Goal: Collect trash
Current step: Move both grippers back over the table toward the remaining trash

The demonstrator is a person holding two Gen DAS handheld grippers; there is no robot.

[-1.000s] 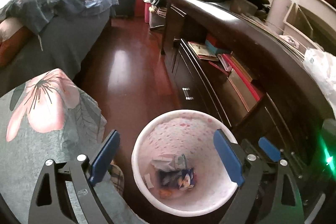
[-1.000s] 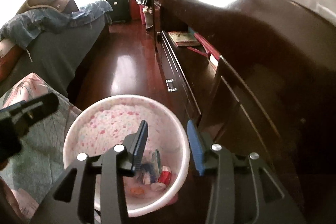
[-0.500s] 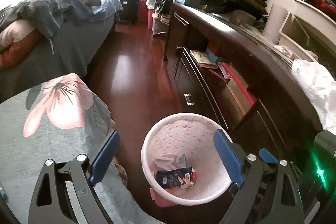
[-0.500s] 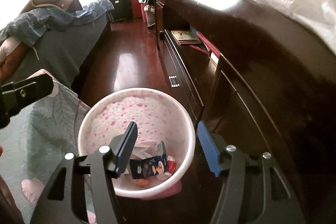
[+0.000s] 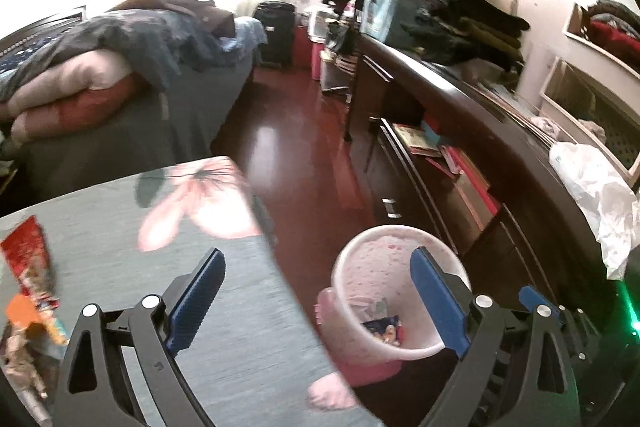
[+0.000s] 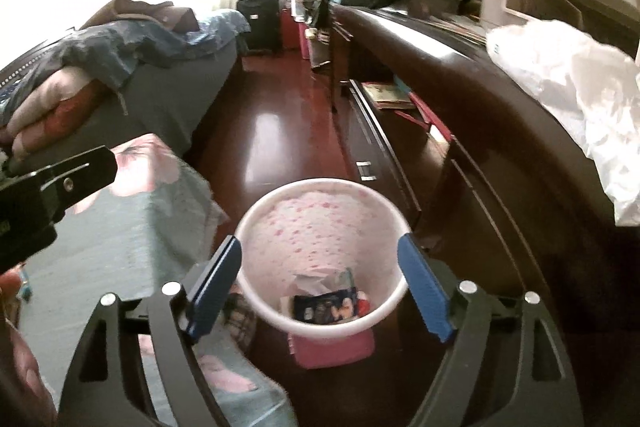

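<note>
Bin (image 6: 280, 323) mouth open from above; floral-covered worktop (image 6: 132, 239) crowds its left, dark dresser (image 6: 500, 155) its right; floor (image 6: 276, 131) beyond clear.

The right gripper (image 6: 320, 281), its blue-padded jaws opening with nothing between them, hangs above a pink-speckled wastebasket (image 6: 256, 303) on the dark wood floor (image 6: 276, 131). Wrappers (image 6: 326, 303) lie inside; a white plastic bag (image 6: 572, 99) sits on the dresser (image 6: 460, 67).

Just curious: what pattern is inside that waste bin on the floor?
White with small pink speckles; the waste bin shows best in the right wrist view.
</note>
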